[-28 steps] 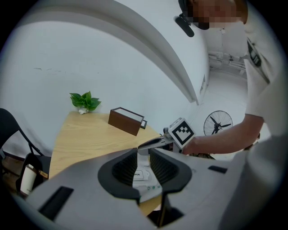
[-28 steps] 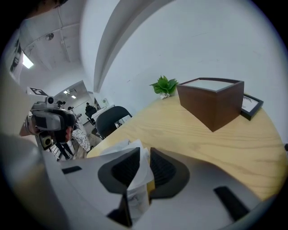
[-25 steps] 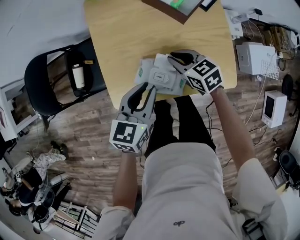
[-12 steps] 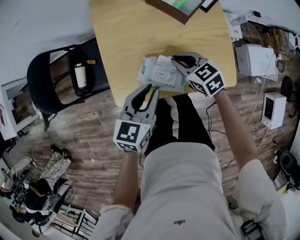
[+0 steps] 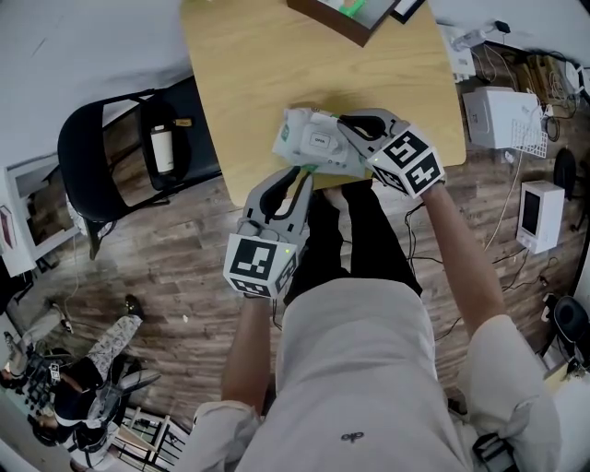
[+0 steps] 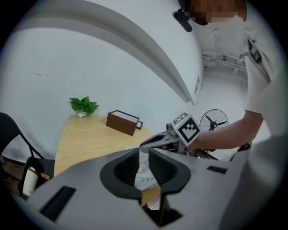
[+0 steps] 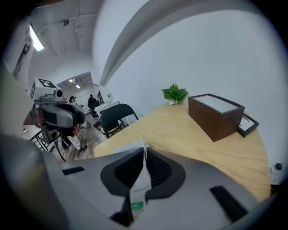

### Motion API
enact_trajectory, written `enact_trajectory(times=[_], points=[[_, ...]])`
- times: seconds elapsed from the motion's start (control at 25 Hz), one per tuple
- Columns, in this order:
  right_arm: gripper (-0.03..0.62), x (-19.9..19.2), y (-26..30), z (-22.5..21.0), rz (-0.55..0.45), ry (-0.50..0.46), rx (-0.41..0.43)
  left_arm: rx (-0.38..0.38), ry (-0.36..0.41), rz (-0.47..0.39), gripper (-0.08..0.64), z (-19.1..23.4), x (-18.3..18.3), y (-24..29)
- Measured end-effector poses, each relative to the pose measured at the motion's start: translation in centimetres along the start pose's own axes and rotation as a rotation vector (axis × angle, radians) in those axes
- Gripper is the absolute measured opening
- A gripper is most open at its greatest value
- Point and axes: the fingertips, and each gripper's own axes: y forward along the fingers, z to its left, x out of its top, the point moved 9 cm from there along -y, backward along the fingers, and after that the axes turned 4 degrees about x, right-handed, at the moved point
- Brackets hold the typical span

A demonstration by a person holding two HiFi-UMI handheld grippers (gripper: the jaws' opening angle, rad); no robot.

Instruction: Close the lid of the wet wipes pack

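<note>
The wet wipes pack [image 5: 316,141], pale green and white with a white lid flap [image 5: 318,143] lying flat on top, hangs over the near edge of the wooden table [image 5: 249,74]. My left gripper [image 5: 302,172] pinches the pack's near edge, and the thin seam shows squeezed between its pads [image 6: 145,167]. From the right, my right gripper [image 5: 343,125] holds the pack's right edge. Its jaws are closing, with the pack's sealed edge [image 7: 142,173] caught between them. Most of the pack is hidden behind the jaws in both gripper views.
A brown box [image 5: 339,17] and a small picture frame [image 5: 407,8] stand at the table's far side, with a small green plant [image 6: 83,105] at the far corner. A black chair [image 5: 111,157] holding a bottle [image 5: 162,150] stands left of the table.
The right gripper's jaws have drawn together on the pack's right edge. The pack and both grippers have shifted slightly up and away from the table's near edge.
</note>
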Motion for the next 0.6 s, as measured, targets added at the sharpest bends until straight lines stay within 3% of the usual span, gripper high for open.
enact_trajectory(times=[0.6], points=[[0.035,-1.3,0.1,3.7,-0.015,-0.041,0.053,-0.008,-0.007,0.012,0.028,-0.4,-1.2,-1.6]])
